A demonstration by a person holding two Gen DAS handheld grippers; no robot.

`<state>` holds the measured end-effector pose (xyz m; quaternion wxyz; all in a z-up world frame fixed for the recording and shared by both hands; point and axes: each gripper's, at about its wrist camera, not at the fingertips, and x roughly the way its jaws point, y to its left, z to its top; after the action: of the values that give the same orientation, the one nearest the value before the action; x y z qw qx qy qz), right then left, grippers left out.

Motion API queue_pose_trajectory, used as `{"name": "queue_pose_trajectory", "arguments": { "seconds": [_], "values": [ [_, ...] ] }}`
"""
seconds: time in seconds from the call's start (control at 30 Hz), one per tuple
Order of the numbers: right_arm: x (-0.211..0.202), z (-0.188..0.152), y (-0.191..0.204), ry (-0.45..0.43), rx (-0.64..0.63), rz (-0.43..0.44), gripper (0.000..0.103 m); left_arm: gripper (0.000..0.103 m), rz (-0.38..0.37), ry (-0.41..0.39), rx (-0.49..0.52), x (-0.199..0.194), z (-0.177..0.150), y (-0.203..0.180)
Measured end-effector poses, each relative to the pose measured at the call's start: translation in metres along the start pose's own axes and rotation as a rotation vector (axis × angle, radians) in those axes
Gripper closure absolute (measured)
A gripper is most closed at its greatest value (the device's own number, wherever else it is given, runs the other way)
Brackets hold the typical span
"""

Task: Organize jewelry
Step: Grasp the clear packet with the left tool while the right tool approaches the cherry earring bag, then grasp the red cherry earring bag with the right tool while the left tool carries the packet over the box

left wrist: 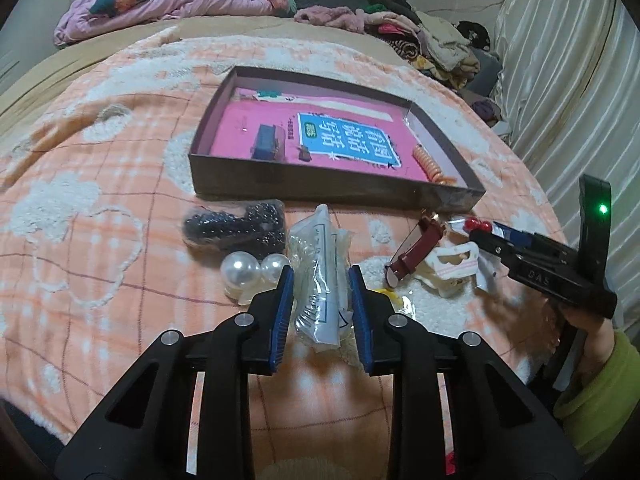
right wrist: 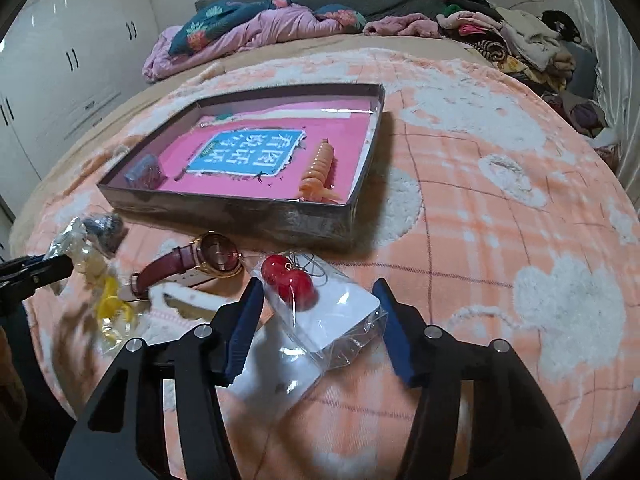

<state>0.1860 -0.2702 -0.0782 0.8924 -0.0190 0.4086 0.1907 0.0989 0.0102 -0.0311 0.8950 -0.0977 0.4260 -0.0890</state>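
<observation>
My left gripper (left wrist: pixel 321 280) is shut on a clear plastic bag (left wrist: pixel 320 248) with a pale item inside, held just above the orange blanket. A clear packet (right wrist: pixel 340 320) with red cherry earrings (right wrist: pixel 290 280) on a white card lies between the pads of my right gripper (right wrist: pixel 318 286). Its jaws stand apart around the packet, and I see no firm squeeze. Behind stands the shallow box (left wrist: pixel 332 192), pink inside, holding an orange coil bracelet (left wrist: pixel 430 164) and a small blue box (left wrist: pixel 266 140). A maroon-strapped watch (right wrist: pixel 216 260) lies between the two grippers.
On the blanket lie a bag of black beads (left wrist: pixel 236 228), two big pearls (left wrist: pixel 240 270), a white hair claw (left wrist: pixel 452 268) and a yellow piece (right wrist: pixel 112 304). Clothes are piled at the bed's far end (left wrist: pixel 420 28). A curtain (left wrist: pixel 580 80) hangs at the right. A green sleeve (left wrist: pixel 600 384) holds the right gripper.
</observation>
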Motion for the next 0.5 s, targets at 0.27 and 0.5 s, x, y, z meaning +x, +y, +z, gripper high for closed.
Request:
{"name": "queue_pose_trajectory", "arguments": {
  "seconds": [0.27,0.5],
  "values": [
    [-0.047,-0.012,-0.013,-0.090,0.051,-0.004,0.048,0.083,0.005,-0.062,-0.026,-0.026,0.009,0.007],
    [-0.076,-0.002,-0.019,-0.171,0.071,-0.010,0.048,0.083,0.024,-0.109,-0.048,-0.039,0.023,0.017]
  ]
}}
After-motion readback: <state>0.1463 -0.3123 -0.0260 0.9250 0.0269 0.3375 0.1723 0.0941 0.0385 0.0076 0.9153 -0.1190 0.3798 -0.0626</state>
